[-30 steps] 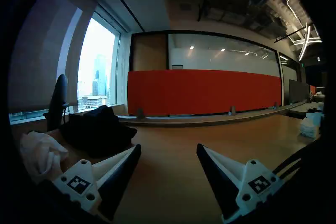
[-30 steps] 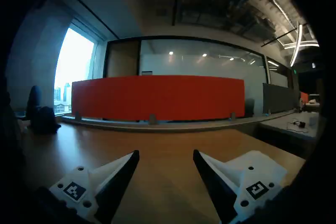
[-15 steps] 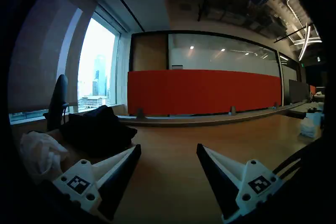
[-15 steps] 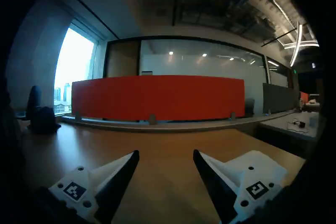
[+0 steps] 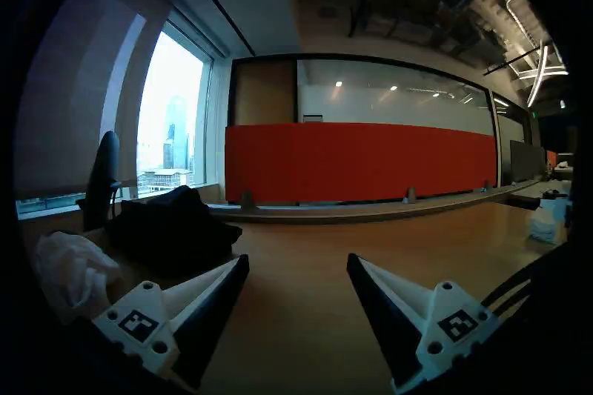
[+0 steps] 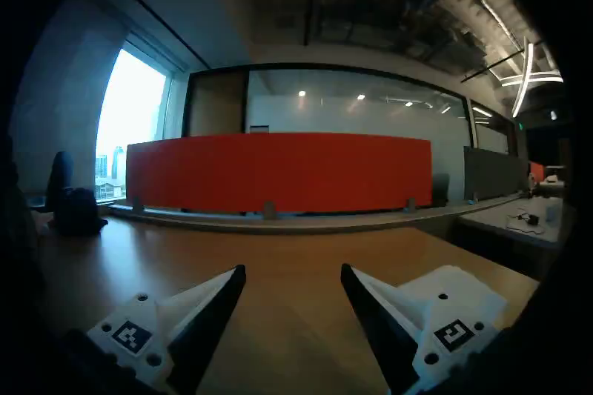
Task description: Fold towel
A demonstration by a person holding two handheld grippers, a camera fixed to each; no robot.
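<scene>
A crumpled white towel (image 5: 70, 273) lies at the left edge of the wooden table (image 5: 311, 247) in the left gripper view, to the left of my left gripper (image 5: 296, 267). That gripper is open, low over the table, with nothing between its fingers. A dark heap of cloth (image 5: 174, 230) sits just beyond the white towel. In the right gripper view my right gripper (image 6: 293, 276) is open too, hovering low over the bare wooden table (image 6: 296, 247). The same dark heap (image 6: 74, 211) appears small at the far left there.
A red divider panel (image 5: 359, 161) runs along the table's far edge, also seen as a red panel (image 6: 278, 171). A dark chair back (image 5: 100, 180) stands by the window at left. A pale bottle and white items (image 5: 548, 218) sit at far right. A neighbouring desk (image 6: 519, 228) lies to the right.
</scene>
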